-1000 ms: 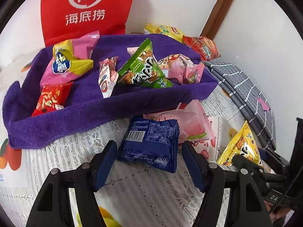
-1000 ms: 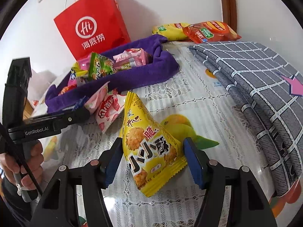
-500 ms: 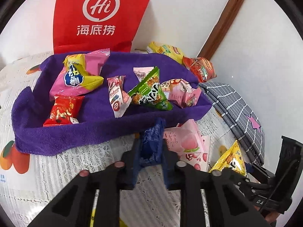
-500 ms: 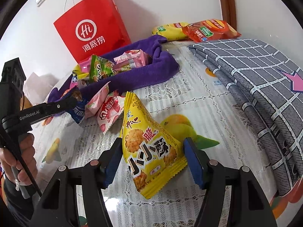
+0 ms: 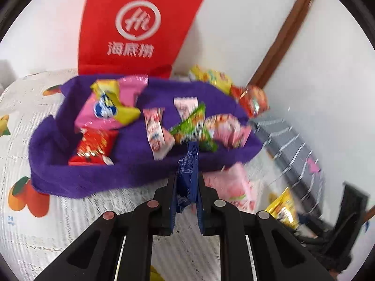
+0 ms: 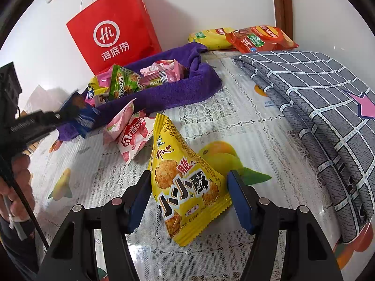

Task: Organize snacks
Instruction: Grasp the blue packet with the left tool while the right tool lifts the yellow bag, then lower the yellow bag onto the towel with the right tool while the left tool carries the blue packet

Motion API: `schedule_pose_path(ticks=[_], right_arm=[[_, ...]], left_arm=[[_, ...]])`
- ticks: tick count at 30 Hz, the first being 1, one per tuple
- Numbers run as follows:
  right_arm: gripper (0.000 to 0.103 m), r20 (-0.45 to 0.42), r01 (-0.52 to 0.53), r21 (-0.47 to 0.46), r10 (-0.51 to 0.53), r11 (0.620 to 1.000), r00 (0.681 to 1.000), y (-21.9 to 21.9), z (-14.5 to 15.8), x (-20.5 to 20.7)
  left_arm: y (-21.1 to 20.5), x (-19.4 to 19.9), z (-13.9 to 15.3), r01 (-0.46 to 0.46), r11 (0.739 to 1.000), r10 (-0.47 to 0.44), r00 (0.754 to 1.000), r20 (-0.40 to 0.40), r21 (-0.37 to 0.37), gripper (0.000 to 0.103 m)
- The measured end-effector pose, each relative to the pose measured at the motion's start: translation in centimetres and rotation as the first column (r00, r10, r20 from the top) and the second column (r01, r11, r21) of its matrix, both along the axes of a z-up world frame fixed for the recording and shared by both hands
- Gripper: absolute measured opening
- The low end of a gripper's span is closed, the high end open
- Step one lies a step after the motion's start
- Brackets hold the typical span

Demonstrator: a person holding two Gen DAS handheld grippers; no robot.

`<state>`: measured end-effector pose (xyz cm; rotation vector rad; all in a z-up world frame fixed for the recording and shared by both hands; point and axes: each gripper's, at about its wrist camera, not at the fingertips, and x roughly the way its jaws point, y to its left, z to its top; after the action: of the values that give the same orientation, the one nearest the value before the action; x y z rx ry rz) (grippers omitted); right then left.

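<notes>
The left gripper (image 5: 186, 187) is clamped tight on a dark blue foil snack packet (image 5: 187, 173), crumpled into a narrow upright strip between the black jaws and lifted off the table, just in front of the purple terry towel (image 5: 98, 175). That towel is bunched into a soft, raised-edged nest holding glossy packets: a pink and yellow one (image 5: 107, 110), a red one (image 5: 93, 145), a green triangular one (image 5: 194, 126).

The right gripper (image 6: 187, 199) stands partly apart around a yellow pyramid-shaped rice-cracker packet (image 6: 185, 182), which rests on the lace-patterned, fruit-printed tablecloth (image 6: 246, 121). Its blue pads sit beside the packet's crimped edges; whether they press on it cannot be told.

Pink peach-printed packets (image 6: 131, 133) lie between the yellow packet and the towel. A stiff red paper bag (image 6: 112, 28) stands behind, and a folded grey checked cloth (image 6: 316, 98) lies on the right.
</notes>
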<state>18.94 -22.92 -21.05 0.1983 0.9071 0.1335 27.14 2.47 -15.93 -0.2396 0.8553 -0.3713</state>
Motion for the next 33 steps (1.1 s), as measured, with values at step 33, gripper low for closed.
schedule_pose_path(ticks=[33], right_arm=[[0.062, 0.184, -0.060, -0.038, 0.066, 0.997, 0.981, 6.8, 9.7, 15.2]], left_arm=[[7.9, 0.2, 3.0, -0.220, 0.965, 0.232, 0.970, 0.074, -0.146, 0.014]])
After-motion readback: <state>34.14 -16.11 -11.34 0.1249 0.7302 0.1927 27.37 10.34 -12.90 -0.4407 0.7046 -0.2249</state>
